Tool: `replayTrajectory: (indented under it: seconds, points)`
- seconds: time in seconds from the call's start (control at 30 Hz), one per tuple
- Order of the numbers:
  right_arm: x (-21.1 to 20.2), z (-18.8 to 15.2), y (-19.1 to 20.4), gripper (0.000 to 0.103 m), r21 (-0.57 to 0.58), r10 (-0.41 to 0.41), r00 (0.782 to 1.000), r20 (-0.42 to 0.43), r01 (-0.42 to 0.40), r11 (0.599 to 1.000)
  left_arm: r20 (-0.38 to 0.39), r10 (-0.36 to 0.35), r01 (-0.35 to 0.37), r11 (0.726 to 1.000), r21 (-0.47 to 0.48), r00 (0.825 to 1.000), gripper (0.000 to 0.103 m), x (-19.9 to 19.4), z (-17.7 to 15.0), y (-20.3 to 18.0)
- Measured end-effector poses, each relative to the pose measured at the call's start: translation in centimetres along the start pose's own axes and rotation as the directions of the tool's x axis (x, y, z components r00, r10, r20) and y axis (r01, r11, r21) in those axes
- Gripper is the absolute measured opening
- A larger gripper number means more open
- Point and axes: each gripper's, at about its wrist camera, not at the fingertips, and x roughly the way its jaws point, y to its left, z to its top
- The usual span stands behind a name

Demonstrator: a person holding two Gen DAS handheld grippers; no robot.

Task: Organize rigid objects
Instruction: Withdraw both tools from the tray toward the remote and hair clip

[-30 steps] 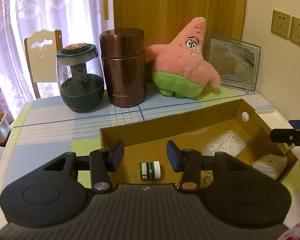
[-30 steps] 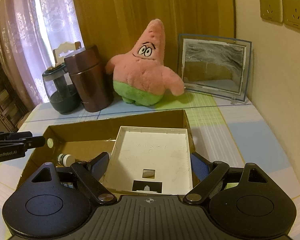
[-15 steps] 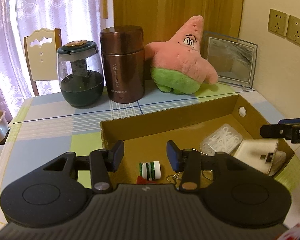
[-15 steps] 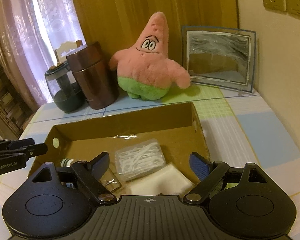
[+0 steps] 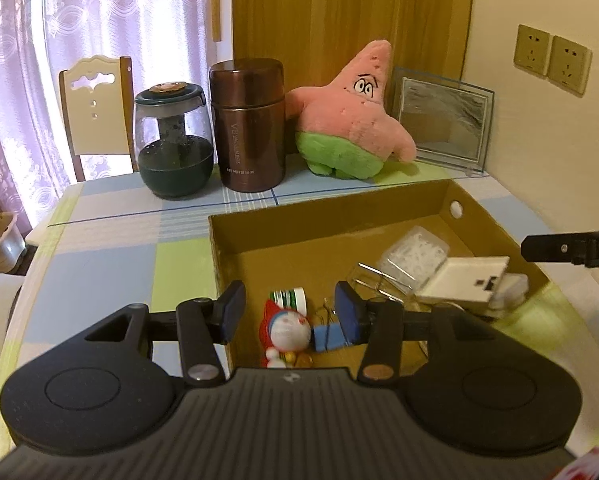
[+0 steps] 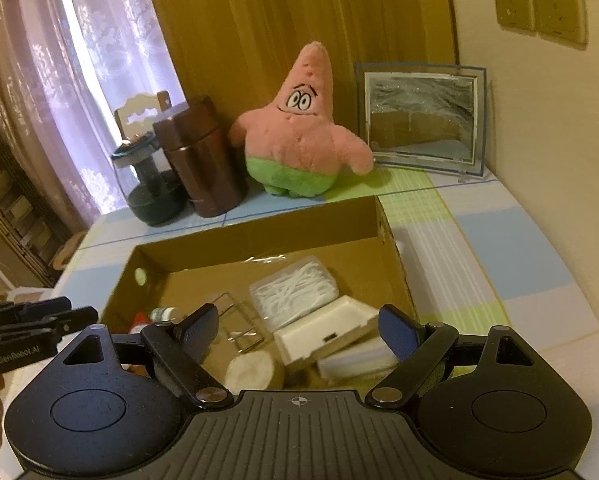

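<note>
Left wrist view: the left gripper (image 5: 289, 314) hangs with fingers apart and empty at lower centre, over the near edge of the cardboard box (image 5: 331, 216). Between them lie a glossy toy figure (image 5: 285, 330) and a ribbed green-white cap (image 5: 289, 299).

Right wrist view: the right gripper (image 6: 297, 332) is spread wide, empty, above a hard white case (image 6: 323, 332) and a clear bag of white picks (image 6: 293, 292). Bare cardboard floor stays open toward the box's far wall, mid-frame.
</note>
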Motion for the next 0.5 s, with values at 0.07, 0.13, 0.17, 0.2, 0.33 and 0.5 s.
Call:
replayTrajectory:
  seconds: [0.07, 0.13, 0.17, 0.2, 0.33, 0.5]
  points:
    - [-1.1, -0.4, 0.5, 0.084, 0.006, 0.002, 1.0, -0.005, -0.002, 1.0, -0.003, 0.004, -0.004, 1.0, -0.003, 1.0, 0.044, -1.3, -0.4, -0.3]
    - [-2.3, -0.9, 1.0, 0.084, 0.011, 0.016, 1.0, -0.008, -0.016, 1.0, 0.0, 0.007, -0.007, 1.0, -0.004, 1.0, 0.046, -2.6, -0.9, -0.6]
    - [-2.8, -1.1, 1.3, 0.084, 0.011, 0.02, 1.0, -0.008, -0.02, 1.0, -0.001, 0.009, -0.009, 1.0, -0.005, 1.0, 0.047, -3.3, -1.2, -0.7]
    - [-3.5, -1.3, 1.6, 0.084, 0.012, 0.024, 1.0, -0.007, -0.024, 1.0, -0.002, 0.01, -0.01, 1.0, -0.005, 1.0, 0.048, -3.8, -1.4, -0.9]
    - [-5.7, -2.4, 2.8, 0.084, -0.017, 0.043, 0.999, -0.006, -0.043, 0.999, -0.012, 0.013, -0.014, 1.0, -0.017, 1.0, 0.055, -6.0, -2.7, -1.5]
    - [-8.1, -3.8, 3.9, 0.084, -0.055, 0.066, 0.998, -0.004, -0.066, 0.996, -0.015, 0.014, -0.015, 1.0, -0.024, 1.0, 0.063, -8.2, -4.0, -2.2]
